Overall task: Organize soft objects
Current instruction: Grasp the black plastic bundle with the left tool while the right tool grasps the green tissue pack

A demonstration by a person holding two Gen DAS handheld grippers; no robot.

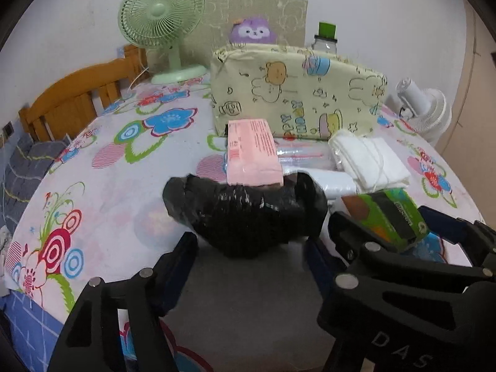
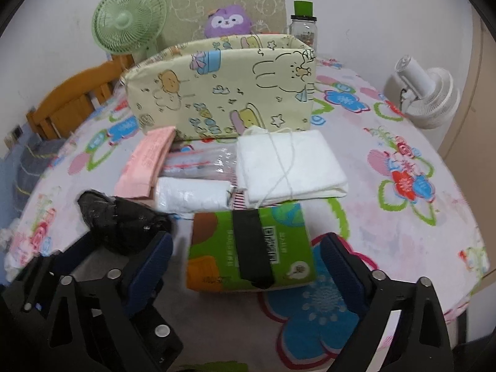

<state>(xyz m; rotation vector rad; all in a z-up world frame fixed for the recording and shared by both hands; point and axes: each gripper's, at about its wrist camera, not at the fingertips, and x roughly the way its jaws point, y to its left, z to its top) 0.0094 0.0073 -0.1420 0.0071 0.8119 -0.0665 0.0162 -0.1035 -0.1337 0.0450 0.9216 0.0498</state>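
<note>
A crumpled black plastic bag (image 1: 245,217) lies on the flowered bedsheet (image 1: 124,186). Its lower part sits between the fingertips of my left gripper (image 1: 251,241), whose jaws stand wide and show no clear squeeze. A green tissue pack (image 2: 251,248) with a black band lies between the blue pads of my right gripper (image 2: 248,241), with a small gap on each side. Behind these lie a pink pack (image 2: 145,164), a white plastic roll (image 2: 192,192) and a folded white cloth (image 2: 288,167) tied with string. The black bag (image 2: 124,220) shows at the left of the right wrist view.
A yellow cartoon-print fabric bin (image 2: 223,93) stands open behind the pile, with a purple plush (image 2: 228,21) behind it. A green fan (image 2: 130,18) and a bottle (image 2: 303,28) stand at the back. A white fan (image 2: 424,96) is on the right, a wooden headboard (image 1: 71,99) on the left.
</note>
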